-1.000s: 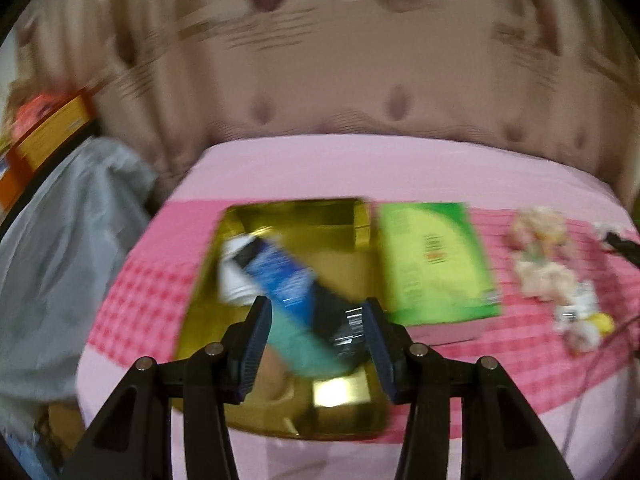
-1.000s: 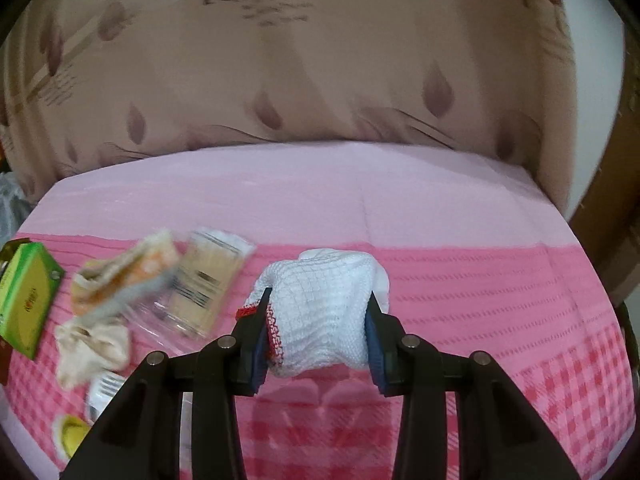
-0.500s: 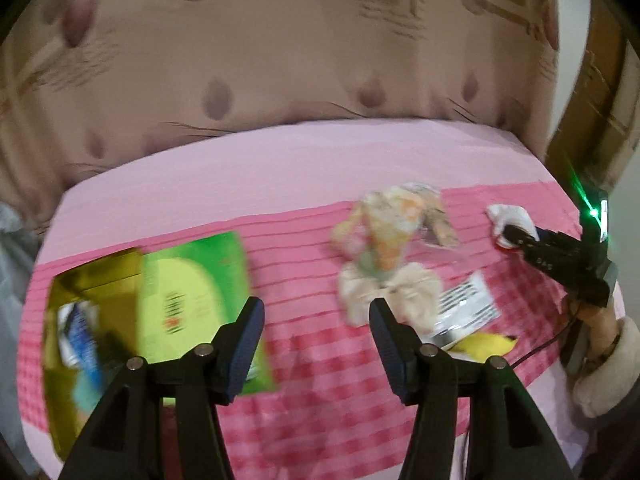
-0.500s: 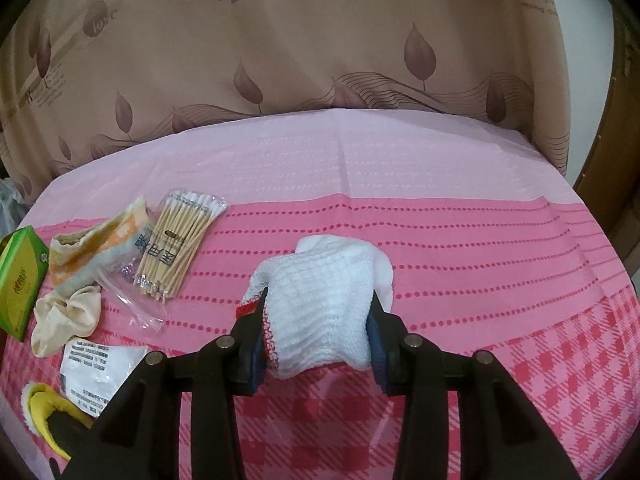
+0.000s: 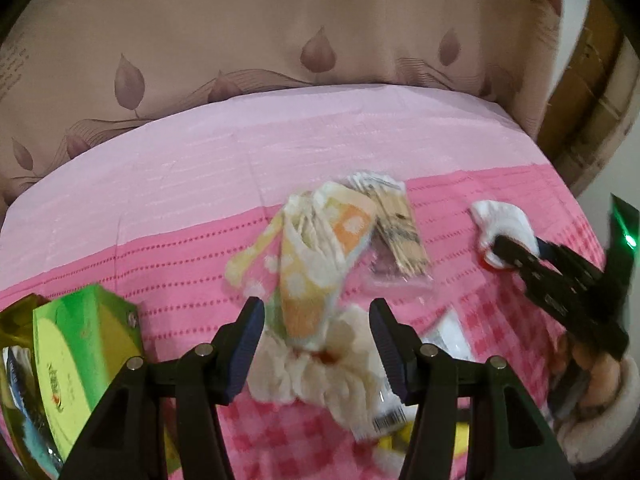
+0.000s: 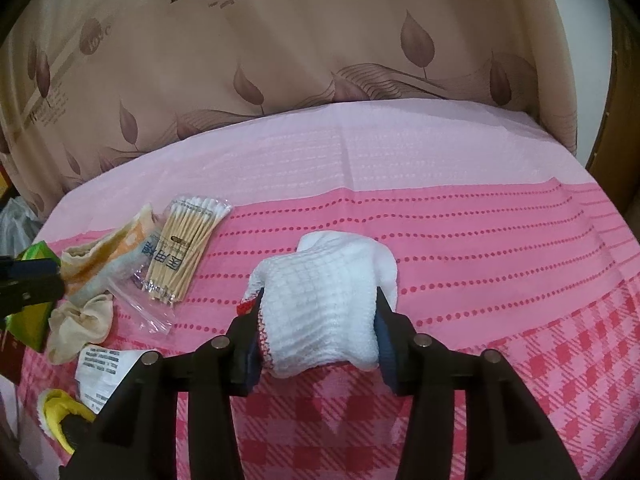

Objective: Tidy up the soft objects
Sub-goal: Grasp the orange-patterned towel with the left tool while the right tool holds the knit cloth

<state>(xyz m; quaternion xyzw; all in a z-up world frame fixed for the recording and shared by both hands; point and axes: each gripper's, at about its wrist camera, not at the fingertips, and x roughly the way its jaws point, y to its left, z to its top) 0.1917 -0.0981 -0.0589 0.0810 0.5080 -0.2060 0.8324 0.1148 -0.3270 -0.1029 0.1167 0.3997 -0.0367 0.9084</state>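
The left tongs [image 5: 316,334] have swung from the gold tin [image 5: 18,320] to hover wide apart over the patterned sock [image 5: 316,256]. The right tongs [image 6: 316,330], just loosening, still pinch one white cloth [image 6: 324,312] on the bed [image 6: 480,248]. The curtain [image 6: 280,40] reads "Ro".

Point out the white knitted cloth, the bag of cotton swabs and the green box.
white knitted cloth [image 6: 320,308], right wrist view, middle of its waffle weave
bag of cotton swabs [image 6: 186,248], right wrist view, the wooden sticks
green box [image 5: 86,356], left wrist view, its top face
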